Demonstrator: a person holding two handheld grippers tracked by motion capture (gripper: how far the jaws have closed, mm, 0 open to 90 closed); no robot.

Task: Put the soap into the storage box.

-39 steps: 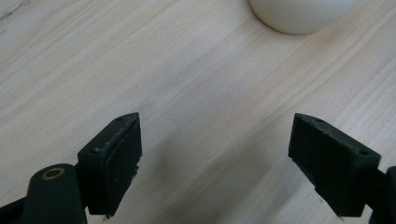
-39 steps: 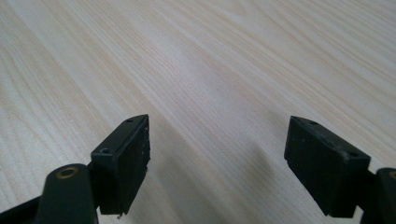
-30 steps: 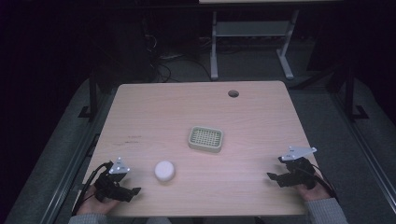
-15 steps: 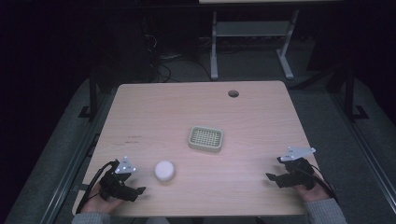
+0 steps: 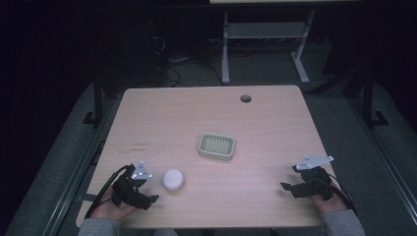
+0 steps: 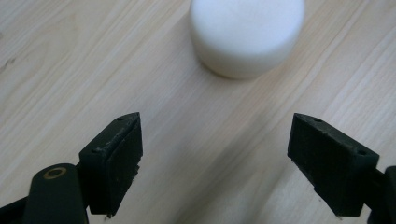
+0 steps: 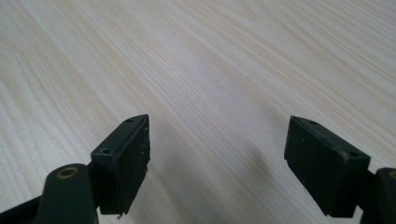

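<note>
White soap bar (image 5: 173,179) sits low and left of centre in the high view, on the bare table (image 5: 206,118), with nothing holding it. My left gripper (image 5: 147,199) is just beside it at lower left, jaws wide apart, and the bar fills the top of the left gripper view (image 6: 247,35). The slotted soap dish (image 5: 216,146) waits near the frame's centre, empty. I judge nothing is done yet: grasp and placement remain. My right gripper (image 5: 287,187) rests at lower right, jaws apart. Since the earlier frame, the left gripper has crept slightly lower and nearer the bar.
</note>
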